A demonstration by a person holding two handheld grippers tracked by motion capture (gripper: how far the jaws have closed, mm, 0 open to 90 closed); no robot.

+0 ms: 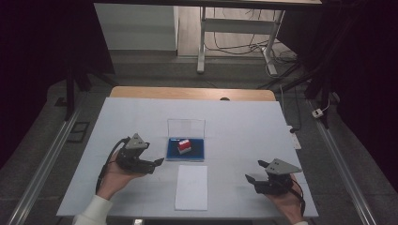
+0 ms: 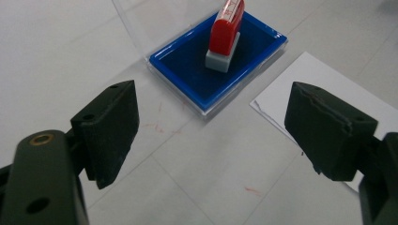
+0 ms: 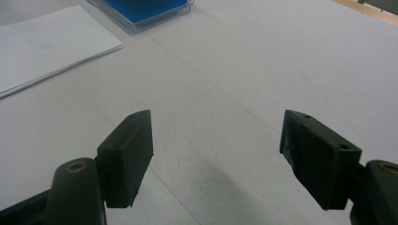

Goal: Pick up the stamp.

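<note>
- At the middle of the worktop, a red stamp stands upright on its grey base inside a blue ink pad tray, whose clear lid stands open on the far side.
- Just nearer the front edge lies 1 white sheet of paper, close to the tray but apart from it.
- Step in hand, as I judge it: the approach to the stamp, not yet a grasp.
- The left gripper sits just left of the tray, aimed at it; in the left gripper view its jaws stand wide with only bare worktop between them and the stamp beyond the tips.
- The right gripper rests near the front right corner, well apart from the tray, jaws wide and empty.
- Next move likely calls for carrying the left jaws forward to straddle the red body, then closing squarely so the stamp does not tip.
</note>
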